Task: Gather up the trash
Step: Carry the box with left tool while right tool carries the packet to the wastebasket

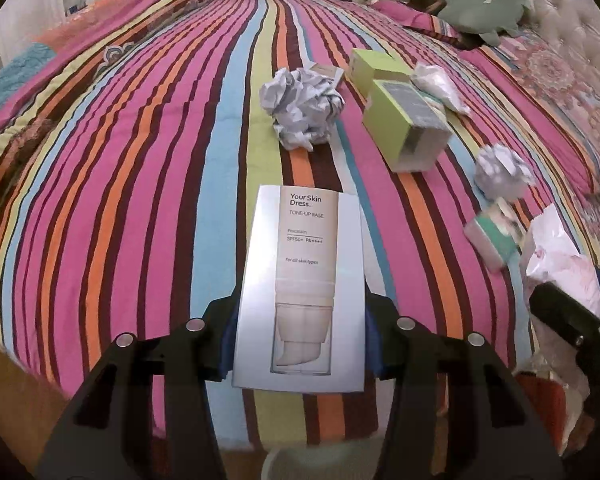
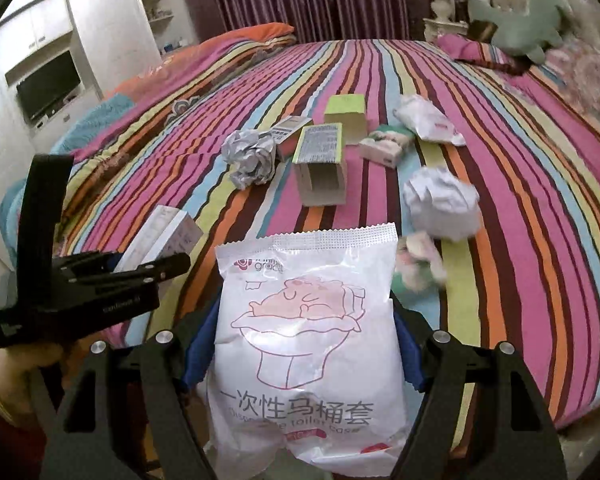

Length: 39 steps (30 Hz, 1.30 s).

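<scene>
My left gripper (image 1: pixel 300 344) is shut on a flat silver skincare box (image 1: pixel 300 280) and holds it above the near edge of the striped bed (image 1: pixel 140 160). My right gripper (image 2: pixel 302 344) is shut on a white plastic toilet-cover packet (image 2: pixel 304 340). That packet also shows in the left wrist view (image 1: pixel 560 268) at the right. Trash lies on the bed: a crumpled paper ball (image 1: pixel 302 110), green cartons (image 1: pixel 408 124), a second paper ball (image 1: pixel 500 172), a small green-and-pink pack (image 1: pixel 492 236) and a white wrapper (image 1: pixel 440 86).
A green plush toy (image 1: pixel 484 8) and patterned pillows (image 1: pixel 560 92) lie at the headboard on the right. Folded blankets (image 2: pixel 240 44) sit at the far side. A white wardrobe with a screen (image 2: pixel 48 84) stands to the left. The left gripper body (image 2: pixel 80 280) is close beside the right one.
</scene>
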{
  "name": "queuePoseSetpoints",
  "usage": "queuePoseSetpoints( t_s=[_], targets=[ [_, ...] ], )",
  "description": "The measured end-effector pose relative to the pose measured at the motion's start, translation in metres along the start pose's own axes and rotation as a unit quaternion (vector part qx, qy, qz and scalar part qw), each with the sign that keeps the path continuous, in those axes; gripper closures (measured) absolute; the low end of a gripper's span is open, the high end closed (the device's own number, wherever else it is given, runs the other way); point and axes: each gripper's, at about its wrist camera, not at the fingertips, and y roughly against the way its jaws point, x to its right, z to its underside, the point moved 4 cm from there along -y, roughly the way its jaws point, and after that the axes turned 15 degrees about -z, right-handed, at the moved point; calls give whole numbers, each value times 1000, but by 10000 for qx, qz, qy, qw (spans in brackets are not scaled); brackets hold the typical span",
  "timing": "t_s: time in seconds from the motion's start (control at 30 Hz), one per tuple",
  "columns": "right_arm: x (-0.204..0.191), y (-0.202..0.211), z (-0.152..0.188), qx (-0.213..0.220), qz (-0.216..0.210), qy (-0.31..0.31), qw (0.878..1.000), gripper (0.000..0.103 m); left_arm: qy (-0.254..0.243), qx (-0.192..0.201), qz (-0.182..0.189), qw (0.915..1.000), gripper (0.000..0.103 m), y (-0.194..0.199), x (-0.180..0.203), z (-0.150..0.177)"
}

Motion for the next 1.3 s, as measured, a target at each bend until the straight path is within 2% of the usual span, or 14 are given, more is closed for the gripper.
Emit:
queuePoseSetpoints(
  t_s=[0.3,0.5,0.67,0.93,1.1,1.3],
  targets=[
    [-15,24,40,80,-158,-406,9990,33,-153,105,134,9997,55,33,-1,45],
    [-23,31,73,-65,-254,-678,9974,33,-353,127,234,9990,55,56,-3,81],
    [-26,32,103,-269,-266,-1008,9942,33,-516,-42,319,9981,55,65,-4,119],
    [-31,17,160,-867,-441,-1741,9799,33,-772,-856,557,9918,55,43,11,192],
    [-19,-1,193,-1316,-652,-2489,9573,33,-843,-1492,589,9834,55,17,16,224],
    [-8,-21,222,-1805,-733,-3092,9308,33,-1012,-2113,508,9708,55,-11,24,240]
  ],
)
